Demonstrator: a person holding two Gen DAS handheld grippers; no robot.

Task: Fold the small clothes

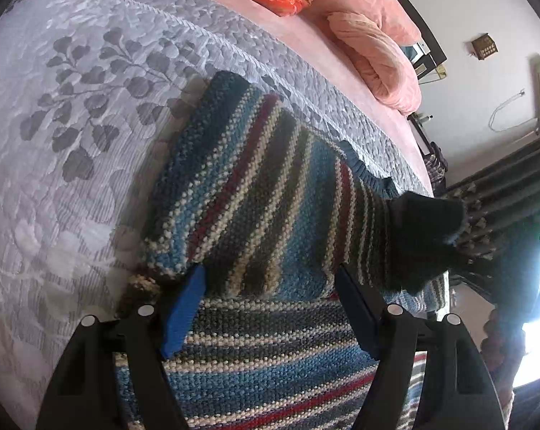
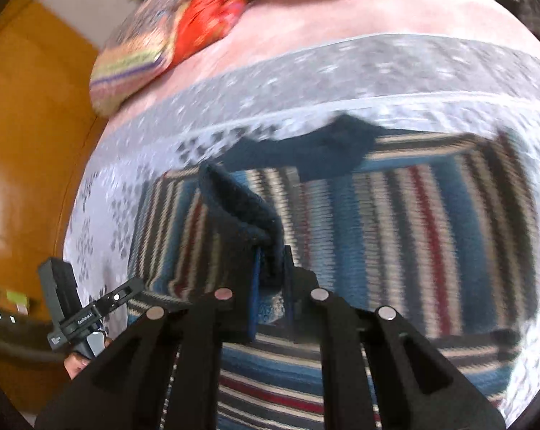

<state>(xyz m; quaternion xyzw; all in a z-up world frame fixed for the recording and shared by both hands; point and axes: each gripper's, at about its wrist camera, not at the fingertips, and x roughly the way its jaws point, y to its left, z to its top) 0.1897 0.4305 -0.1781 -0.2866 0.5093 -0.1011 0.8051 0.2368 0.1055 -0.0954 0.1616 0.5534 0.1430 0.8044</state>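
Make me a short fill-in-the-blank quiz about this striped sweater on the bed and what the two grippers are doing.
1. The knitted striped sweater lies on a grey leaf-patterned ____.
2. The right gripper is shut on the sweater's dark ____ cuff.
3. The left gripper has its jaws ____ around a fold of the sweater.
4. The pads on the gripper fingers are ____.

Missing words: bedspread; blue; open; blue

My left wrist camera is looking close along its fingers, my right likewise from above; both are sharing the striped knitted sweater [image 1: 255, 186] [image 2: 413, 222] on the grey leaf-patterned bedspread [image 1: 72, 114] [image 2: 105, 211].
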